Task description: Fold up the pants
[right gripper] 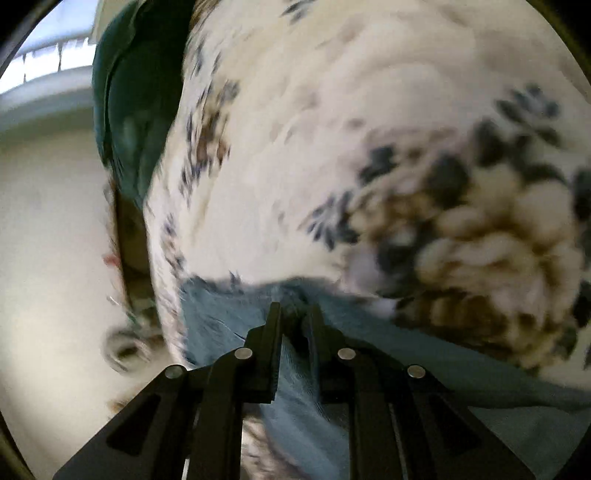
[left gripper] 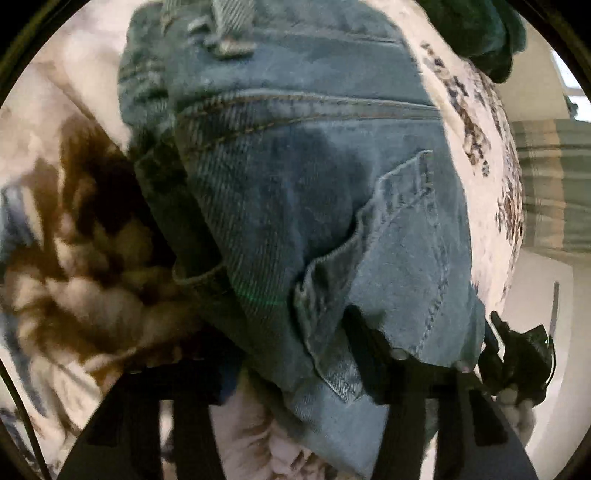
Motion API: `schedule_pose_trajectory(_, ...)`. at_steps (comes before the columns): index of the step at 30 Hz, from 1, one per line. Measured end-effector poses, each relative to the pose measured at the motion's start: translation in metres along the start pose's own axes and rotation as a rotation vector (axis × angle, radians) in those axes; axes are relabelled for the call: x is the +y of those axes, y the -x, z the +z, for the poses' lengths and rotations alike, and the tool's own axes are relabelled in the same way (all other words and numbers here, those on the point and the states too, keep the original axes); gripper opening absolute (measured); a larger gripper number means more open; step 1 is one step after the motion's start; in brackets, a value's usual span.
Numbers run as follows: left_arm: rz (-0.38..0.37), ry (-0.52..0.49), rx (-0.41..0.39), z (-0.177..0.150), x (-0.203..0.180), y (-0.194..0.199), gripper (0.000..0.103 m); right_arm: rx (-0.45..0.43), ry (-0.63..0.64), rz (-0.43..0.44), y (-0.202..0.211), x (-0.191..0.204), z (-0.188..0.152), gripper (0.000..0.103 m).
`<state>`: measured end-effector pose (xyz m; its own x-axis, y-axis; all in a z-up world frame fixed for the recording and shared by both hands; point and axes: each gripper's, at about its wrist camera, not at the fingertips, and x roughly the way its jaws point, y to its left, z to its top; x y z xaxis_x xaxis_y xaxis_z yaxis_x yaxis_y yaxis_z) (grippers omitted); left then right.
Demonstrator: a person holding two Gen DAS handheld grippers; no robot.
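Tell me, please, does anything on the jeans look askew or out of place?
Yes. On the jeans, the back pocket gapes open and its top edge sags into a curl in the left wrist view. The denim looks bunched, not flat, on the floral bedspread.

A bed fills most of both views, covered by a white bedspread [right gripper: 332, 110] printed with large brown and dark blue flowers. A dark green pillow or cushion [right gripper: 136, 122] lies at the bedspread's far edge, also visible in the left wrist view [left gripper: 480, 33]. Beyond the bed stands a plain off-white wall [right gripper: 48, 206]. A bright window [right gripper: 51, 48] lets in daylight at the upper corner. A curtain [left gripper: 550, 184] with pale green and beige stripes hangs beside the wall [left gripper: 535, 288].
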<state>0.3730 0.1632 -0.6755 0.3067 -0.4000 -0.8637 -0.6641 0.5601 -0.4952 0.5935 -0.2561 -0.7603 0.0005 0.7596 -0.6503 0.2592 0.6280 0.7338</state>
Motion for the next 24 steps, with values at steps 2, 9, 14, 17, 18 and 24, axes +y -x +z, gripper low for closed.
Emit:
schedule_pose_trajectory(2,0.010,-0.030,-0.019,-0.006,-0.002,0.007,0.032,0.071,-0.055,0.066,-0.002,-0.009,0.005,0.021)
schedule_pose_trajectory(9,0.055,-0.116,-0.021,-0.002,-0.007,0.009,0.026,0.190,0.170,-0.182,-0.035,0.018,-0.017,0.003)
schedule_pose_trajectory(14,0.031,-0.103,0.002,0.001,-0.004,0.008,0.029,0.106,0.132,-0.243,-0.039,0.021,-0.004,0.003)
schedule_pose_trajectory(17,0.009,-0.058,0.017,0.003,0.001,0.004,0.032,0.157,0.112,-0.168,-0.043,0.023,-0.002,0.010)
schedule_pose_trajectory(18,-0.001,-0.041,0.020,0.004,0.003,0.002,0.033,0.189,0.091,-0.134,-0.049,0.020,0.001,0.029)
schedule_pose_trajectory(24,0.014,-0.054,0.007,0.002,0.002,-0.001,0.035,0.352,-0.023,-0.105,-0.096,0.002,0.007,0.063)
